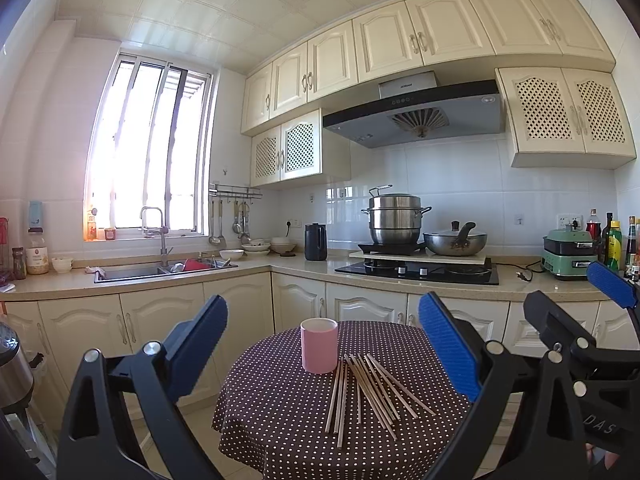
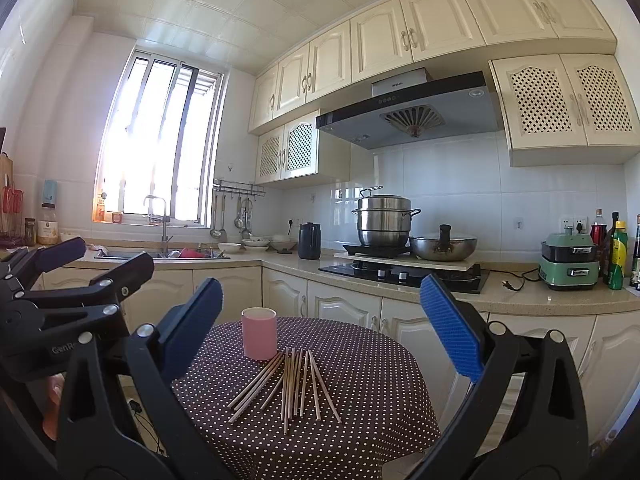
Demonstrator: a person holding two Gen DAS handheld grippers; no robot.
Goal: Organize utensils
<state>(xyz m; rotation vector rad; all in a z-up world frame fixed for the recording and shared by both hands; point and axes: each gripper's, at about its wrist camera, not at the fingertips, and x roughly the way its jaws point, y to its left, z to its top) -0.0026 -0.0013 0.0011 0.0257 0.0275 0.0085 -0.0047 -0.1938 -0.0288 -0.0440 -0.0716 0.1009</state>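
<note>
Honestly, nothing was sorted yet: the thin wooden chopsticks (image 1: 366,390) lay fanned loose on the brown polka-dot tablecloth (image 1: 280,420) at lower centre, just beside the pink ceramic cup (image 1: 319,345). Left gripper (image 1: 324,344) and right gripper (image 2: 322,332) both gaped wide, holding nothing.

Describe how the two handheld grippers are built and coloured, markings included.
Both are alike: the left gripper and the right gripper have black plastic frames with triangular cut-outs and silver round-headed pivot bolts. Each carries two flat blue textured pads as jaws. White lettering shows on the bodies, "GenR" on the left one and "DAS" on the right, both partly cut off. No cables or sleeves are visible.
</note>
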